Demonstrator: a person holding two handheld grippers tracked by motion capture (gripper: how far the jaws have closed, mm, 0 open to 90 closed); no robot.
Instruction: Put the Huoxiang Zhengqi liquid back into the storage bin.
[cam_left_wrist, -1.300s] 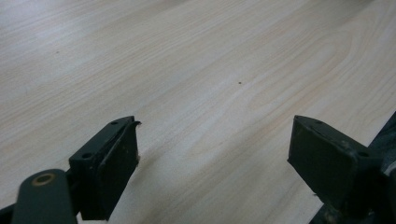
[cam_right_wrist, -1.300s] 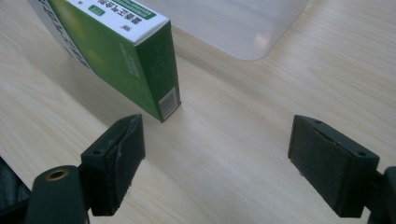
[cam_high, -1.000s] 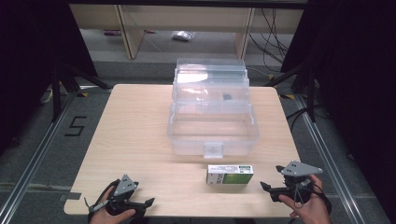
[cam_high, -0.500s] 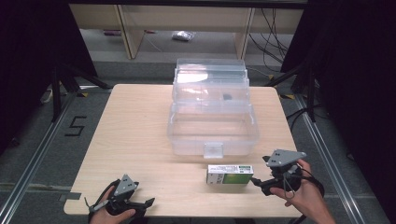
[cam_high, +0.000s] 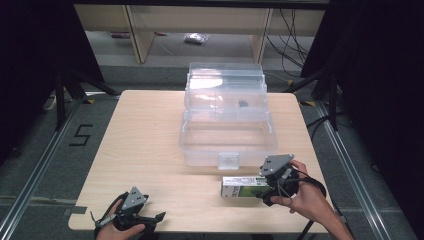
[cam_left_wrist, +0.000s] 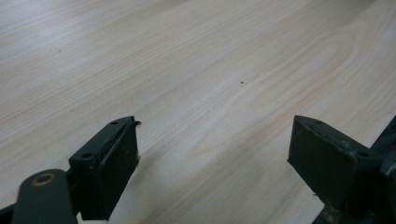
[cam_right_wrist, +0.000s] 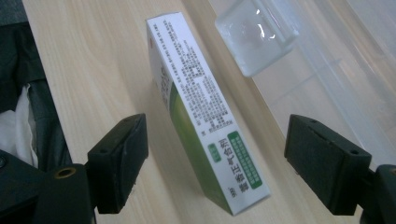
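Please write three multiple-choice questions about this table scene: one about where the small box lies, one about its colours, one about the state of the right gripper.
1. Where is the small box?
A. inside the clear case
B. on the table in front of the clear case
C. on the floor

2. Which colours does the box have?
A. white and green
B. red and black
C. all blue

3. How are the jaws of the right gripper?
A. pressed on the box
B. shut and empty
C. apart, the box between them

Answers: B, it lies on the table before the clear case; A, white printed panel, green side; C, gaps show beside both jaws.

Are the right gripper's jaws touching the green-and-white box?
Apart. In the right gripper view the box lies between the right gripper jaws, with bare table showing on both sides.
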